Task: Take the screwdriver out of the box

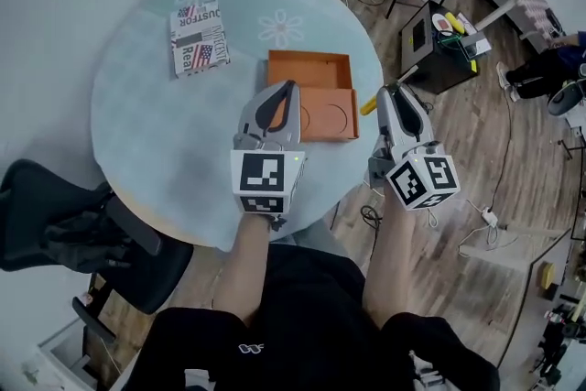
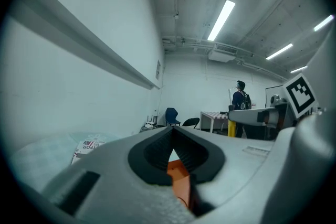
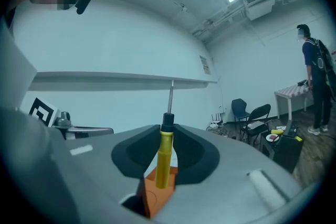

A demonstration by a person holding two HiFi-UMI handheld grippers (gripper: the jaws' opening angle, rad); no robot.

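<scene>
The orange box (image 1: 313,95) lies open near the right side of the round table (image 1: 146,133). My right gripper (image 1: 385,92) hangs beyond the table's right edge, beside the box, shut on the screwdriver (image 1: 368,106). In the right gripper view its yellow handle (image 3: 164,157) sits between the jaws with the black collar and steel shaft (image 3: 171,94) pointing up, and the box (image 3: 156,194) shows below. My left gripper (image 1: 292,87) hovers over the box's front left part. In the left gripper view its jaws (image 2: 172,131) meet at the tips with nothing held, the box (image 2: 179,177) behind them.
A printed carton (image 1: 199,38) lies at the table's far left. A black office chair (image 1: 82,233) stands at the lower left. Cables, a black stand (image 1: 430,37) and clutter cover the wooden floor at the right. A person (image 3: 315,81) stands far off.
</scene>
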